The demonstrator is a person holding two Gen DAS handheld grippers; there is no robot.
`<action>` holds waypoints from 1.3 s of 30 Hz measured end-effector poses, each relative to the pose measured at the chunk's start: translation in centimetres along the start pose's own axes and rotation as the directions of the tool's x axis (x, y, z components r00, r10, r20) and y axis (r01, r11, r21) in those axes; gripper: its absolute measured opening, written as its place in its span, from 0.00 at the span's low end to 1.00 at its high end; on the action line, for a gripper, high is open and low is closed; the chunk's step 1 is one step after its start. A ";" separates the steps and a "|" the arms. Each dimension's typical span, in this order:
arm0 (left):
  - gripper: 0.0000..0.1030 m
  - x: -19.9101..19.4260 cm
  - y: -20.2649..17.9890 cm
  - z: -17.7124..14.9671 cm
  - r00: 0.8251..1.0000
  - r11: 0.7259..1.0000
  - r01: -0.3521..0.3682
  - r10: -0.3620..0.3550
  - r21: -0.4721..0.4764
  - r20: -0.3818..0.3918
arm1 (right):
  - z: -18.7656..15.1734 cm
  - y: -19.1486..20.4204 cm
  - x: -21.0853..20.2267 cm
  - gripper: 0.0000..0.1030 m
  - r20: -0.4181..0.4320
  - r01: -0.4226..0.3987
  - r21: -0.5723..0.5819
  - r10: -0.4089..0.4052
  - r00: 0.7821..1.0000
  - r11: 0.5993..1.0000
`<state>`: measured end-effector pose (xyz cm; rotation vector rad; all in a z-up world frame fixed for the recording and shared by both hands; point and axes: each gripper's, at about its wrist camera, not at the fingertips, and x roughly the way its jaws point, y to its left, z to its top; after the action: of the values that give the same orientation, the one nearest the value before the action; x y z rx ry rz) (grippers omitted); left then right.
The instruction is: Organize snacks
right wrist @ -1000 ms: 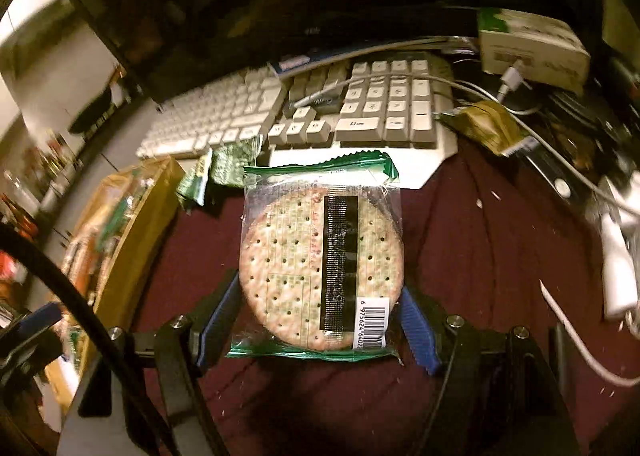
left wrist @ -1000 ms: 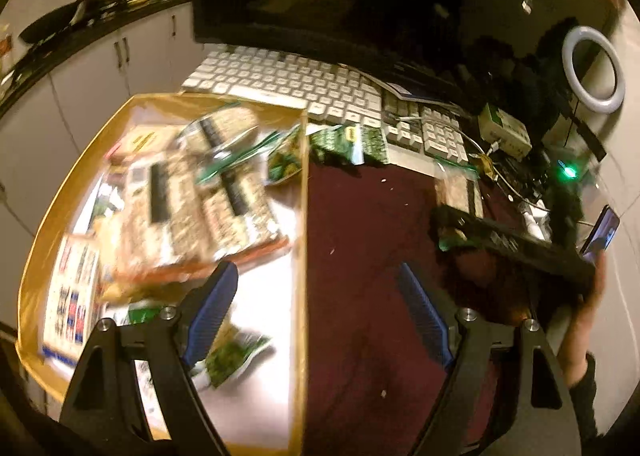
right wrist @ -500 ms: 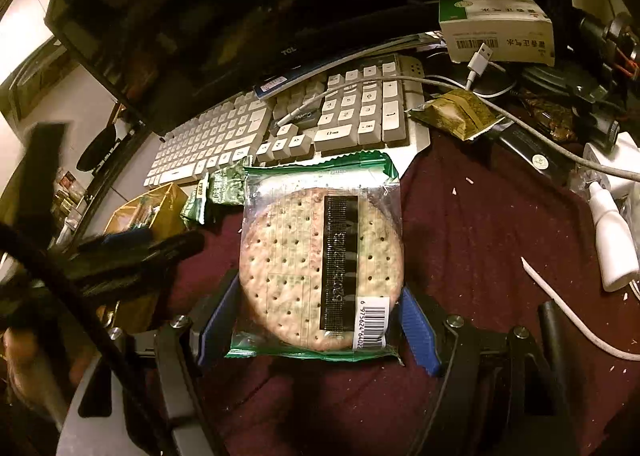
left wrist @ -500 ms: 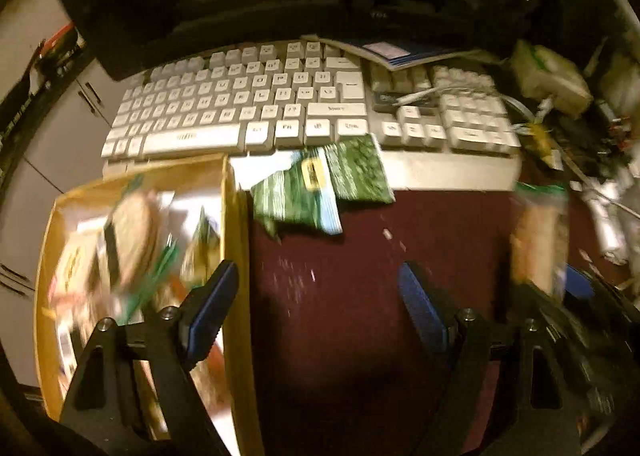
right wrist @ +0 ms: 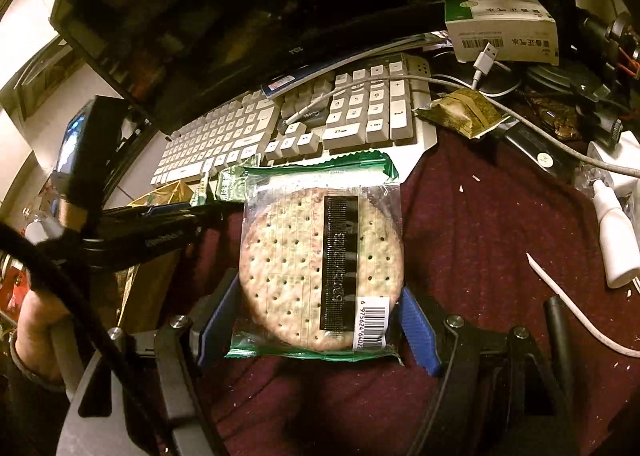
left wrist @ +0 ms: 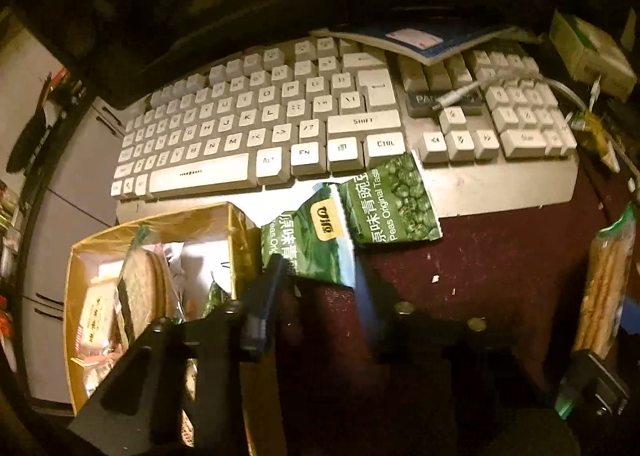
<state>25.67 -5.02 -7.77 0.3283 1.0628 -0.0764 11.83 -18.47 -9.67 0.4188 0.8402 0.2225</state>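
A: How many green pea packets [left wrist: 352, 228]?
B: Two, joined. One cracker pack [right wrist: 320, 268] held, one gold box [left wrist: 160, 280] (its contents too jumbled to count).
A: Keyboards?
B: One keyboard [left wrist: 320, 124], one white carton [right wrist: 504, 30], one olive sachet [right wrist: 464, 114].

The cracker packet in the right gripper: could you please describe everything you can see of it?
The cracker packet is a clear plastic wrapper with green sealed ends, holding round, pale, speckled crackers dotted with small holes. A black printed strip runs down its face, ending at a white barcode label near the lower corner. It lies face-up and roughly level, lengthwise along the fingers, clamped at its sides between the blue pads of the right gripper, above the dark red cloth. In the left wrist view it appears edge-on.
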 end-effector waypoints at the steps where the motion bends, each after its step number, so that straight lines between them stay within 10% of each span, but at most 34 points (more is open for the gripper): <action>1: 0.22 -0.2 0.1 0.0 1.000 1.000 0.014 -0.014 -0.006 -0.001 | 0.0 0.0 0.0 0.72 -0.001 0.002 0.000 -0.002 1.000 1.000; 7: 0.07 -2.7 1.0 -0.8 0.998 0.998 0.046 -0.044 -0.042 0.052 | 0.0 0.1 0.2 0.72 -0.003 0.011 -0.004 -0.011 1.000 1.000; 18: 0.06 -8.5 0.4 -8.2 0.943 0.939 0.331 -0.328 -0.091 0.054 | 0.1 0.1 0.4 0.72 -0.009 0.016 -0.021 -0.016 1.000 1.000; 23: 0.07 -9.2 -1.5 -8.4 0.941 0.941 0.337 -0.335 -0.032 0.053 | 0.1 0.1 0.4 0.72 -0.003 0.017 -0.014 -0.017 1.000 1.000; 30: 0.59 -9.8 -3.9 -9.6 0.932 0.928 0.357 -0.361 0.107 0.022 | -0.1 -0.4 0.0 0.72 0.014 0.019 0.027 -0.020 1.000 0.999; 39: 0.66 -7.1 -0.7 -9.4 0.875 0.858 0.470 -0.483 -0.207 -0.016 | -0.1 -1.4 -0.6 0.72 0.038 0.029 0.078 -0.032 0.999 0.997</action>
<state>14.07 -3.55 -5.93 -0.1224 1.1910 -0.4062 11.40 -19.91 -9.92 0.4811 0.8176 0.1538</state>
